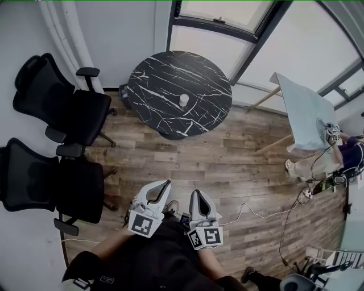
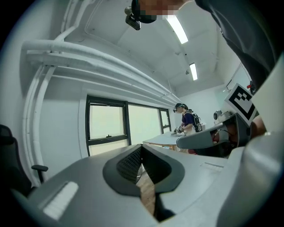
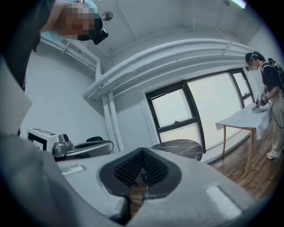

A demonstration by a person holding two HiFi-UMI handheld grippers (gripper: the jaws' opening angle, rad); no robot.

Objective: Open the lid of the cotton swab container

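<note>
I have both grippers tucked in close to the body, side by side, because nothing is within reach yet. The left gripper (image 1: 162,187) has its jaws pressed together with nothing between them, and the right gripper (image 1: 197,196) is the same. Each gripper view shows only the ridged pads meeting and a strip of floor below.

The cotton swab container (image 1: 183,101) is a small white tub standing alone near the middle of the round black marble tabletop (image 1: 165,79), well apart from both grippers. I judge the task has not started. I have to close that gap first, then steady the tub with one gripper and work the lid with the other.

The wood floor (image 1: 227,165) lies between me and the table, with a thin cable (image 1: 261,215) trailing at the right. Two black office chairs (image 1: 62,108) stand at the left, windows (image 1: 227,17) run behind, and another person (image 1: 347,153) works at a white table (image 1: 304,111).
</note>
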